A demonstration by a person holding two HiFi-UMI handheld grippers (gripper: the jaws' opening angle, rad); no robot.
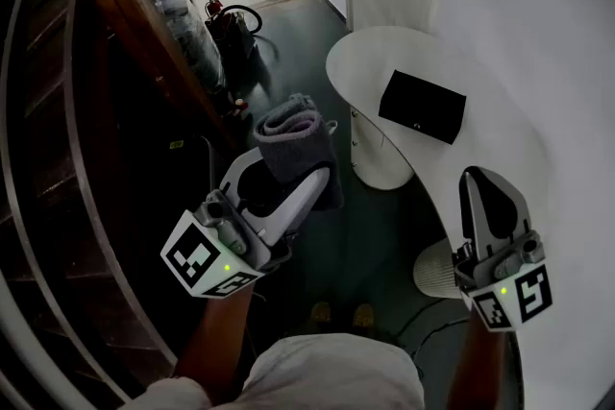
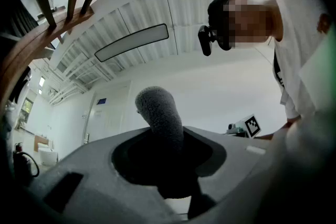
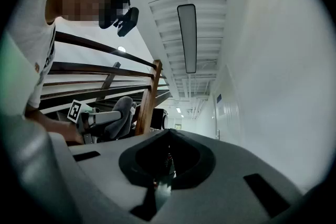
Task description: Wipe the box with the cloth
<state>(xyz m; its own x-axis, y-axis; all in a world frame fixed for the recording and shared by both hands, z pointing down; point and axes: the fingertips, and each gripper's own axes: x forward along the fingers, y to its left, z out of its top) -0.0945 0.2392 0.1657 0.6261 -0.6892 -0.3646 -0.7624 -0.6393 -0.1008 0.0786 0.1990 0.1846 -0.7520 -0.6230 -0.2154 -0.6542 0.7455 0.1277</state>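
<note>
Well, black box (image 1: 423,106) atop white table (image 1: 370,58)

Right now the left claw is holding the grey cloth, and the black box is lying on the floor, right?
Not quite. The left claw does hold the grey cloth, but the black box is not on the floor. It lies on the white table. The head view shows it.

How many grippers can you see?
2. The left gripper is at the lower left of the head view, shut on the grey cloth. The right gripper is at the lower right, shut and empty.
</note>
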